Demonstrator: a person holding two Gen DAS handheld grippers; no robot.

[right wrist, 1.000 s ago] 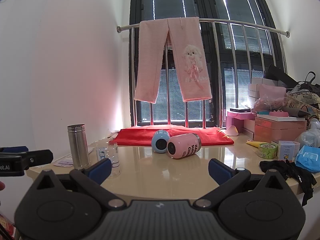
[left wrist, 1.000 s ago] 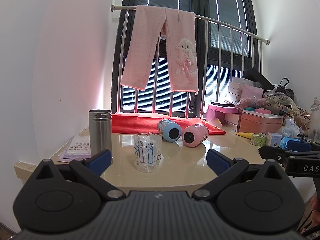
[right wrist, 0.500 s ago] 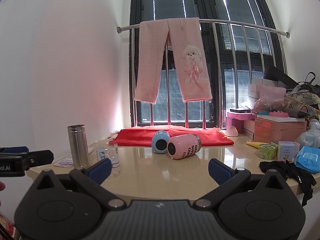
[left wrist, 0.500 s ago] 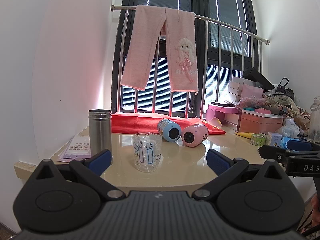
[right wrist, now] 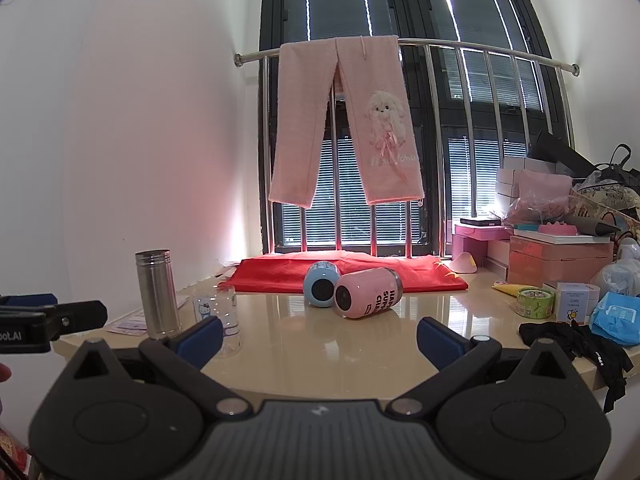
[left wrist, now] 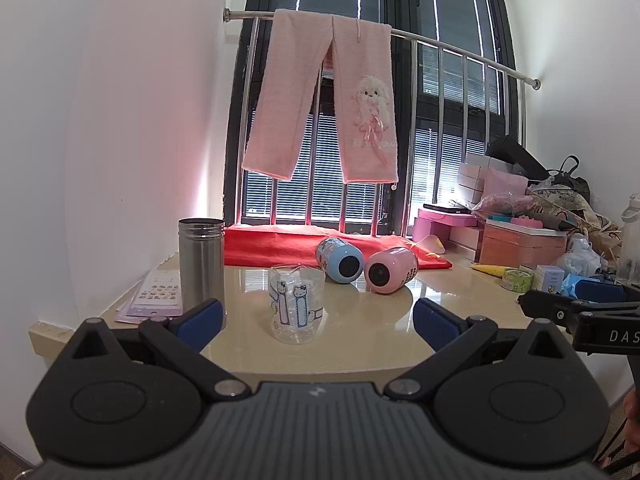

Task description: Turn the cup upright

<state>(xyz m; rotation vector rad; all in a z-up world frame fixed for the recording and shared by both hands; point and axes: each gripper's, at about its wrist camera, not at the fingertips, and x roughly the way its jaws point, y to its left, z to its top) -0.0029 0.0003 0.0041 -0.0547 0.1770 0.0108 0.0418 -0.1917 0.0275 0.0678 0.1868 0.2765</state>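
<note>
Both grippers, left [left wrist: 316, 318] and right [right wrist: 320, 334], sit level at bottom of frame, jaws wide open, empty, short of the tipped pink cylindrical cup [right wrist: 366, 294] mid-frame.

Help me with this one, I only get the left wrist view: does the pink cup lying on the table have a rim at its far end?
Observer: Yes. In the right wrist view the pink cup lies on its side, with a silver rim at the end pointing away to the right.
Operator: What lies front right? Something blocks my view.
Observer: A black cloth lies at the table's front right edge, partly hanging over it.
Operator: Is the right gripper holding anything?
Observer: No, it is open with nothing between its fingers.
</note>
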